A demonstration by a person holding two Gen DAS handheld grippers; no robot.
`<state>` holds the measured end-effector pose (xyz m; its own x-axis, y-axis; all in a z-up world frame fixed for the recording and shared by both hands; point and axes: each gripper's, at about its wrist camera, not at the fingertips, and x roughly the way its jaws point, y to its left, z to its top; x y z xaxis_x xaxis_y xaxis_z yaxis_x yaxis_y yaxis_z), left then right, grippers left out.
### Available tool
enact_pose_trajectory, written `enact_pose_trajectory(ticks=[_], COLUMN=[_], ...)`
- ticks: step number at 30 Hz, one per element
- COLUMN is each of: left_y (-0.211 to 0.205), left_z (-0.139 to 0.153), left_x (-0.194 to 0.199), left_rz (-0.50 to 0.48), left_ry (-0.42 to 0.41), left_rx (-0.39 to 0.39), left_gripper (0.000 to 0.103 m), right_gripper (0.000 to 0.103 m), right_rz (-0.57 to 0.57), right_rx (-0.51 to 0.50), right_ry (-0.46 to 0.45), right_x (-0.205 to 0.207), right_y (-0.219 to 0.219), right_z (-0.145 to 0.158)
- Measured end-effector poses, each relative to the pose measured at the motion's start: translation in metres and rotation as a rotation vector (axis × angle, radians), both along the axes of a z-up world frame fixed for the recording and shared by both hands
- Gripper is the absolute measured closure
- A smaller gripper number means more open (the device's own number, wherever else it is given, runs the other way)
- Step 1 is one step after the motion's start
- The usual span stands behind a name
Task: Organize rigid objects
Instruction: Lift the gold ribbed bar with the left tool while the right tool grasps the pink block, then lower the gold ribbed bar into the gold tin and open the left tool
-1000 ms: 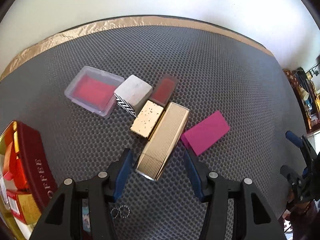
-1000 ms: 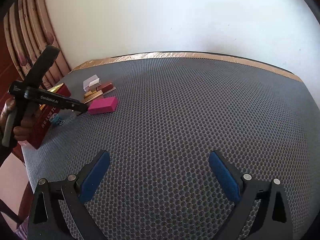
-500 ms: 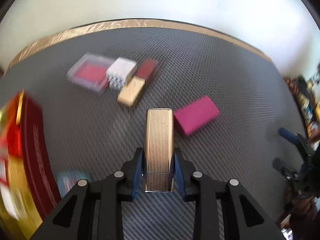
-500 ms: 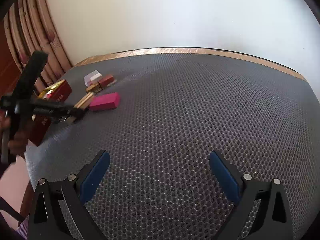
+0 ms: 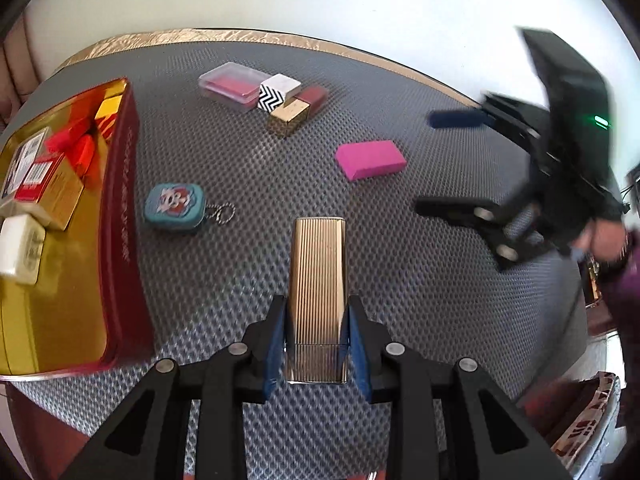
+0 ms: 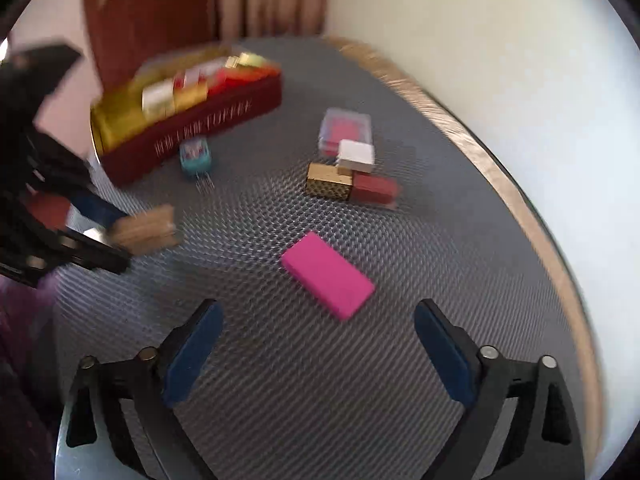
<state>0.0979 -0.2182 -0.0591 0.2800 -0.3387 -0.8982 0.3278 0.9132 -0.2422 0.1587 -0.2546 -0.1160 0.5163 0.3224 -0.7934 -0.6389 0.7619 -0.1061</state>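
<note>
So far left on the table (image 5: pixel 400 64) there's the red tin (image 5: pixel 120 208) with the gold inside, lid off. It's packed with small boxes: a couple of red ones, a gold one, a white one near the front edge, plus something with a white label I can't read. There's lettering down the tin's red side, but it's too blurry in both views to make out.

Just right of the tin sits a little teal case (image 5: pixel 175 207) with a ball chain and a red and white design on top. Can't read that either.

Further back is a cluster: a clear plastic box (image 5: pixel 230 86) with something red in it, a white box with a black zigzag side (image 5: pixel 279 91) touching it, then a gold speckled box (image 5: pixel 289 118) and a dark red box (image 5: pixel 314 95) right beside those.

My left tongs (image 5: pixel 316 340) are clenched on the ribbed gold case (image 5: pixel 318 280), which sticks straight out forward between the blue pads, up off the mesh surface.

The pink box (image 5: pixel 370 159) lies flat on its own, well apart from the cluster. In the right wrist view it's right ahead of my right tongs (image 6: pixel 316 344), which are spread wide with nothing in them, blue pads either side and not touching it.
</note>
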Motion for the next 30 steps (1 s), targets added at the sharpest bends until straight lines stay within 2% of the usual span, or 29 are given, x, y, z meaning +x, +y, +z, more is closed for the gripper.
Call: enact_pose_trajectory(ticks=[2, 3, 7, 11, 13, 15, 19, 21, 22, 23, 26, 30], left_y=[0.007, 0.01, 0.014, 0.02, 0.022, 0.026, 0.043, 0.056, 0.063, 0.072, 0.095, 0.129], left_z=[0.0, 0.001, 0.002, 0.004, 0.005, 0.01, 0.029, 0.041, 0.047, 0.055, 0.07, 0.08], left_x=[-0.005, -0.006, -0.009, -0.012, -0.014, -0.018, -0.033, -0.036, -0.037, -0.038, -0.032, -0.02], left_rz=[0.009, 0.011, 0.007, 0.008, 0.006, 0.01, 0.026, 0.048, 0.061, 0.078, 0.128, 0.2], left_ry=[0.008, 0.007, 0.013, 0.023, 0.02, 0.015, -0.002, -0.015, -0.024, -0.038, -0.072, -0.114], left_rx=[-0.01, -0.014, -0.022, -0.039, -0.046, -0.053, -0.072, -0.094, -0.1, -0.104, -0.105, -0.056], left_gripper=[0.073, 0.073, 0.073, 0.073, 0.073, 0.073, 0.073, 0.073, 0.073, 0.073, 0.073, 0.073], right_gripper=[0.022, 0.023, 0.024, 0.024, 0.026, 0.037, 0.043, 0.055, 0.067, 0.075, 0.076, 0.076], right_rz=[0.05, 0.066, 0.098, 0.118, 0.106, 0.082, -0.007, -0.054, -0.079, -0.106, -0.161, -0.258], right_rx=[-0.053, -0.079, -0.146, -0.172, -0.142, -0.092, -0.029, -0.012, -0.004, 0.012, 0.07, 0.192], right_ry=[0.029, 0.039, 0.065, 0.123, 0.173, 0.249, 0.292, 0.299, 0.296, 0.297, 0.308, 0.327], right_x=[0.01, 0.015, 0.035, 0.052, 0.061, 0.068, 0.065, 0.059, 0.055, 0.05, 0.032, 0.017], right_y=[0.011, 0.015, 0.024, 0.027, 0.025, 0.023, 0.016, 0.012, 0.011, 0.008, 0.0, -0.015], right_z=[-0.006, -0.009, -0.017, -0.025, -0.025, -0.027, -0.026, -0.024, -0.023, -0.021, -0.021, -0.021])
